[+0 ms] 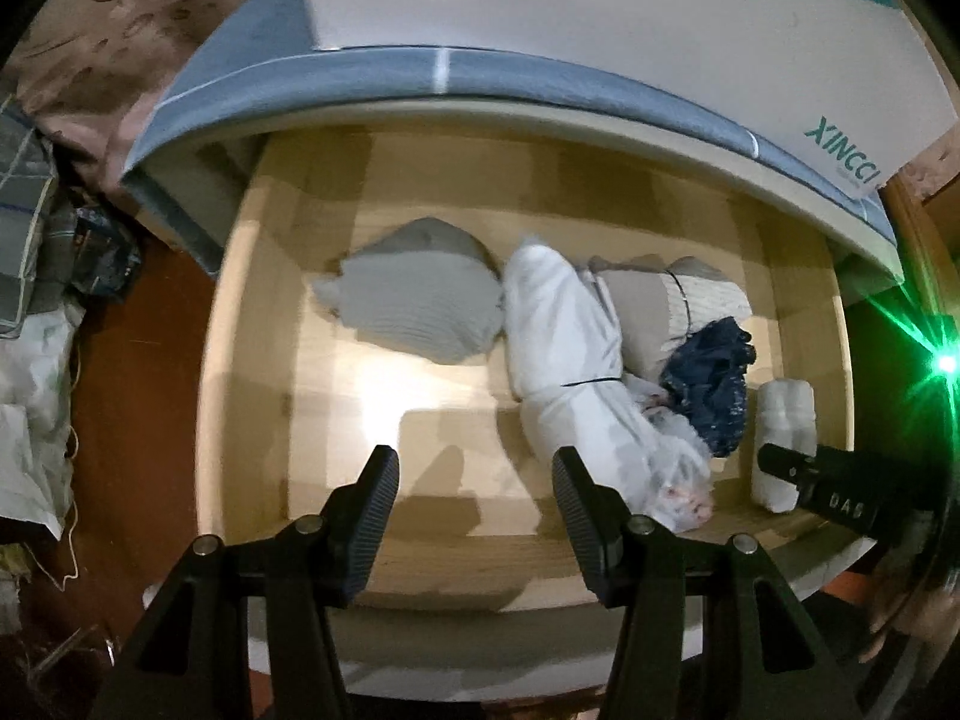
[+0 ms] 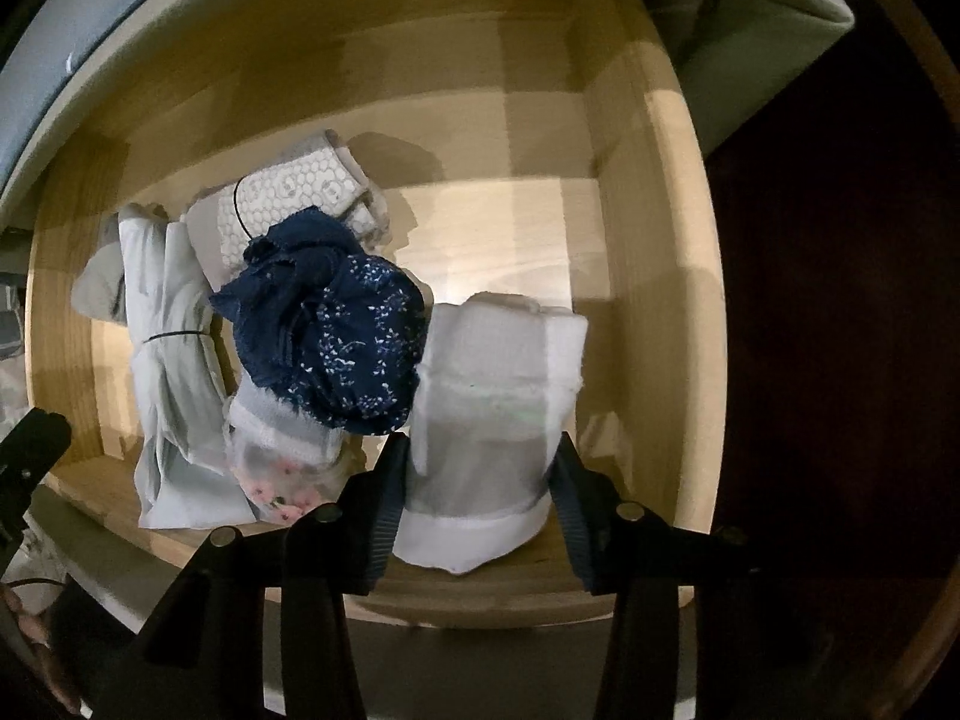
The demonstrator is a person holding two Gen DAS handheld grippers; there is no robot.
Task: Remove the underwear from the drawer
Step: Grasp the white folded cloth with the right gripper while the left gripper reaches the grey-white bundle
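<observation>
In the open wooden drawer (image 2: 648,192), folded underwear is stored along the right half. A white folded piece (image 2: 498,420) near the drawer's front right corner is gripped between the pads of the right gripper (image 2: 477,480) (jaws closed against its two sides). Just beside it are listed a navy speckled piece (image 2: 336,330), a honeycomb-patterned bundle (image 2: 282,204) and a pale banded roll (image 2: 174,360). A grey folded piece (image 1: 420,306) is kept apart, toward the back left. The left gripper (image 1: 474,504) is held above the front edge, jaws spread, nothing between them.
</observation>
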